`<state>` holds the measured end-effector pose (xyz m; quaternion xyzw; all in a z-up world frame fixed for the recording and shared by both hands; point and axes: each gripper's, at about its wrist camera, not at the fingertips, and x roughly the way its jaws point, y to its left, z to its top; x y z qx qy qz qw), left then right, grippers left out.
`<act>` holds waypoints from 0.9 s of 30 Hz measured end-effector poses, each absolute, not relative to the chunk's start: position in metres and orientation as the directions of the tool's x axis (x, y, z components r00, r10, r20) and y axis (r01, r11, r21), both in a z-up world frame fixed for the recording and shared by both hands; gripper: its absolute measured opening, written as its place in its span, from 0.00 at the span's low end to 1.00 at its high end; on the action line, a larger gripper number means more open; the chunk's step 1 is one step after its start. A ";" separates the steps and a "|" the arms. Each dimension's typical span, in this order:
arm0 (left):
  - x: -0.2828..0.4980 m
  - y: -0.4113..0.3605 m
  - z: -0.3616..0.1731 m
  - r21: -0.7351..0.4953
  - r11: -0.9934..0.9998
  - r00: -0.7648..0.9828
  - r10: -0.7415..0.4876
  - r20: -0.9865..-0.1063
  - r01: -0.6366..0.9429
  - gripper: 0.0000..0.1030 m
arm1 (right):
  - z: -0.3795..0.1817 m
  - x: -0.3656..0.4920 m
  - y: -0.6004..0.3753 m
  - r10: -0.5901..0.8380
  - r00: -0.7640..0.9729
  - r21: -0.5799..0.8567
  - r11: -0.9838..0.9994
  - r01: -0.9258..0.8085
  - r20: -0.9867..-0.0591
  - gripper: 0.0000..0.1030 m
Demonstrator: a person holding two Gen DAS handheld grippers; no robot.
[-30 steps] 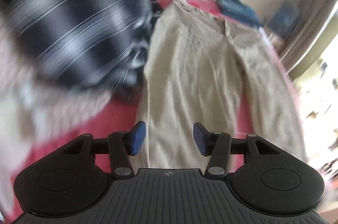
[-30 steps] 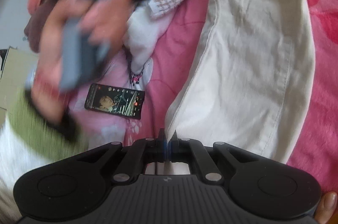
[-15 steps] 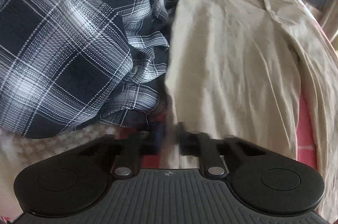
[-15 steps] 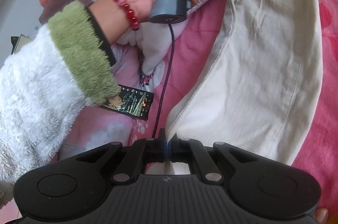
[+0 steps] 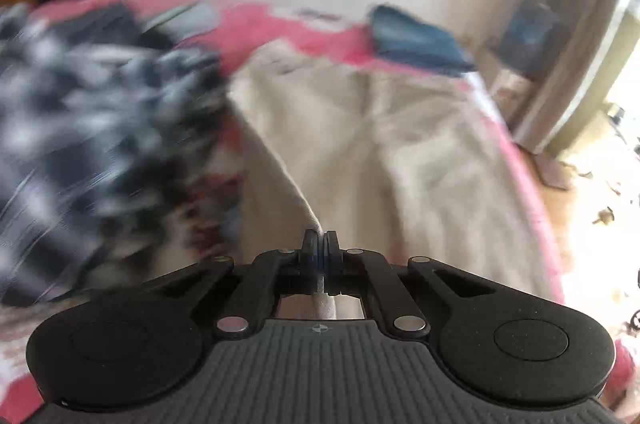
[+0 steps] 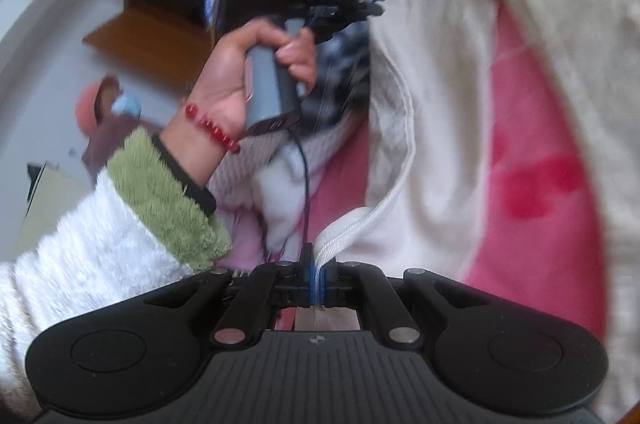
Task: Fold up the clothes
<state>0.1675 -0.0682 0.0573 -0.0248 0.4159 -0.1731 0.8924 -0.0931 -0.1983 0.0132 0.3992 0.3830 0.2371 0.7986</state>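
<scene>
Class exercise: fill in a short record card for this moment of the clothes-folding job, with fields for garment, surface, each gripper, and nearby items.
garment: beige trousers, spread flat, hem ends lifted
surface: pink bed cover
left gripper: shut on a trouser hem
right gripper: shut on the other hem
nearby: plaid shirt heaped beside the trousers; folded blue garment beyond them

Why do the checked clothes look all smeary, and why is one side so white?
Left wrist view: the camera is moving, so the checked clothes and beige trousers smear, while the left tongs, riding along with it, stay sharp; bright daylight washes out the right edge. Right wrist view: softer blur, and the fisheye lens bends the trousers' edge.
</scene>
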 end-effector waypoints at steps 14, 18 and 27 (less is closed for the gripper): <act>0.119 -0.214 0.018 -0.168 0.848 0.429 -0.414 -0.802 0.503 0.02 | 0.008 -0.181 -0.310 0.421 0.722 0.758 0.615 0.218 -0.549 0.02; 0.090 -0.205 0.020 -0.170 0.825 0.413 -0.434 -0.801 0.539 0.11 | -0.019 -0.183 -0.334 0.385 0.697 0.739 0.597 0.313 -0.605 0.02; 0.009 -0.115 0.054 -0.095 0.730 0.405 -0.477 -0.780 0.677 0.30 | -0.049 -0.213 -0.365 0.426 0.691 0.801 0.440 0.406 -0.585 0.15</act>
